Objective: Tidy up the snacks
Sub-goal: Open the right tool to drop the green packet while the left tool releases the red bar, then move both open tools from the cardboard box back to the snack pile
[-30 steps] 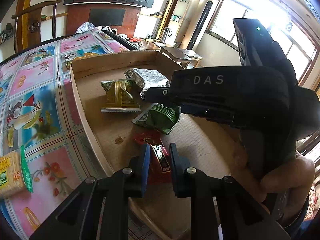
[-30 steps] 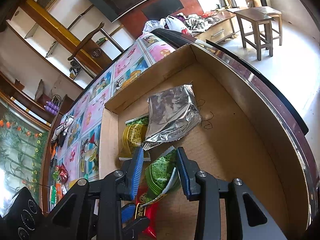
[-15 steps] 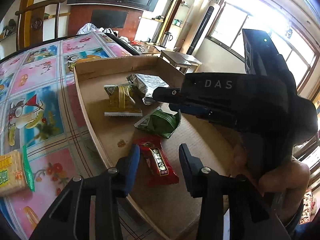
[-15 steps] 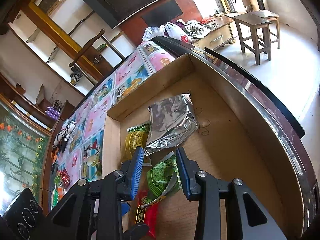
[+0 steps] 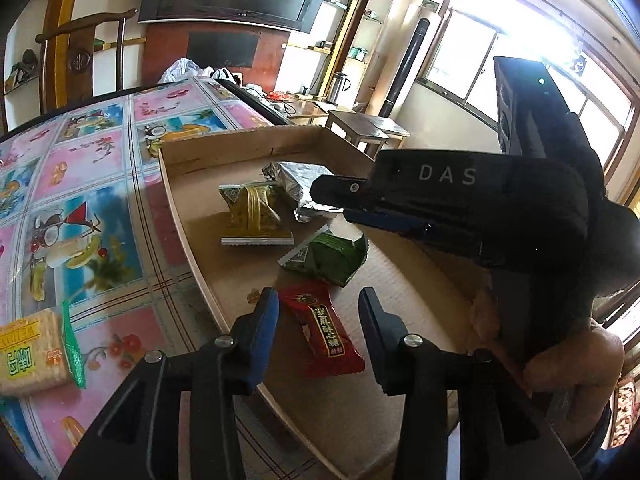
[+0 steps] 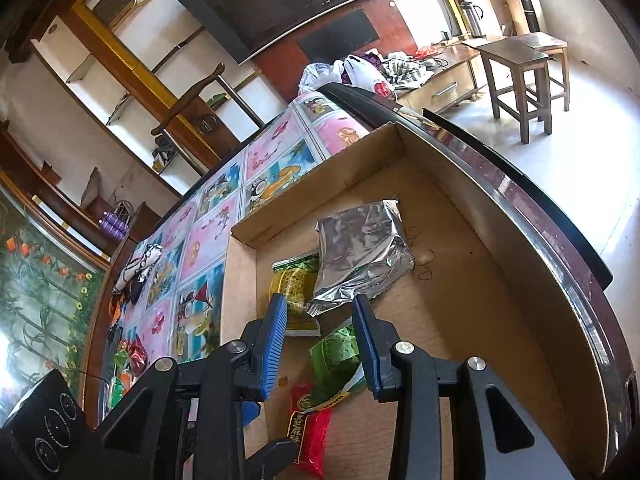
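I am looking at a table (image 5: 92, 168) wearing a bright cloth of pink and blue fruit pictures. A shallow cardboard tray (image 5: 176, 204) is sitting directly on it near the far edge. A yellow cracker packet (image 5: 28, 352) is lying on the cloth beside the tray. Small wrapped snacks (image 6: 132, 354) are lying farther along.

**What the two wrist views leave unseen**

In the left wrist view the right gripper (image 5: 460, 208) covers the cardboard tray's (image 5: 188, 236) far right wall at three o'clock and one end of the silver packet (image 5: 300, 184). The cracker pack (image 5: 28, 352) runs off the edge at nine o'clock. In the right wrist view the green packet (image 6: 334, 360) is partly behind a blue pad, and the red candy (image 6: 310, 436) is cut off at six o'clock. Small wrappers (image 6: 130, 354) at nine o'clock are too small to tell apart.
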Available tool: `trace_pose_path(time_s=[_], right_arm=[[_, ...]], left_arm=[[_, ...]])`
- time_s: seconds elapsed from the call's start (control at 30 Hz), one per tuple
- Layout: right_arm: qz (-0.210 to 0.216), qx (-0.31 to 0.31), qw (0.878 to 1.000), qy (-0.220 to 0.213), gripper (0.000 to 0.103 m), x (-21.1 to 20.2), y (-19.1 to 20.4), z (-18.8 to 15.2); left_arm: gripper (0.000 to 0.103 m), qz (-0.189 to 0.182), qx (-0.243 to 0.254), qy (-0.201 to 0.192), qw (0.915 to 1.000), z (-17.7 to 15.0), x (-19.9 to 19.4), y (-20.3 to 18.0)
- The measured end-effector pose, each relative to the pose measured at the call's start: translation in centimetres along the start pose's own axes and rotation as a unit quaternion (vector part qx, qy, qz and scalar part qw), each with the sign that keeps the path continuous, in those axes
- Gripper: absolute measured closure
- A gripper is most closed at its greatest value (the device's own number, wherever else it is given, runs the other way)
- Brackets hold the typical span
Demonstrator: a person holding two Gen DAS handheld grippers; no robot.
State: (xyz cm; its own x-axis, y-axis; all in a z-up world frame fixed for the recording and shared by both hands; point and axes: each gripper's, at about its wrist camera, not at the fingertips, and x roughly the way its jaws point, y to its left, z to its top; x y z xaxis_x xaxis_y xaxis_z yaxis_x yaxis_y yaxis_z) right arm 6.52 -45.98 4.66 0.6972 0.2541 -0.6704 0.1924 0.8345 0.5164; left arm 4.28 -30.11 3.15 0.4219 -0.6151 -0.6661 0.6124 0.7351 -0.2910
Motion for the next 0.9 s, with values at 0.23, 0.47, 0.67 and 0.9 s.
trace_pose_path(time_s=[0.23, 0.47, 0.67, 0.9], right_arm=[[0.008, -0.02, 1.0, -0.009, 0.066, -0.2, 1.0, -0.3], [0.019, -0.055, 0.998, -0.029, 0.066, -0.7, 2.4, -0.6], [0.031, -0.101, 0.994, -0.029, 0.066, -0.5, 4.6, -1.5], [0.028, -0.147, 0.989, -0.021, 0.066, 0.0, 6.3, -2.9]], left_arm=[[0.062, 0.01, -0.003, -0.013, 0.9999, 0.4, -1.0, 0.2], [0.058, 0.04, -0.002, -0.046, 0.9982, 0.5, -4.7, 0.5], [0.058, 0.056, -0.029, -0.072, 0.9954, -0.9, -9.2, 2.5], [0.057, 0.097, -0.074, -0.094, 0.988, -3.3, -15.2, 6.3]])
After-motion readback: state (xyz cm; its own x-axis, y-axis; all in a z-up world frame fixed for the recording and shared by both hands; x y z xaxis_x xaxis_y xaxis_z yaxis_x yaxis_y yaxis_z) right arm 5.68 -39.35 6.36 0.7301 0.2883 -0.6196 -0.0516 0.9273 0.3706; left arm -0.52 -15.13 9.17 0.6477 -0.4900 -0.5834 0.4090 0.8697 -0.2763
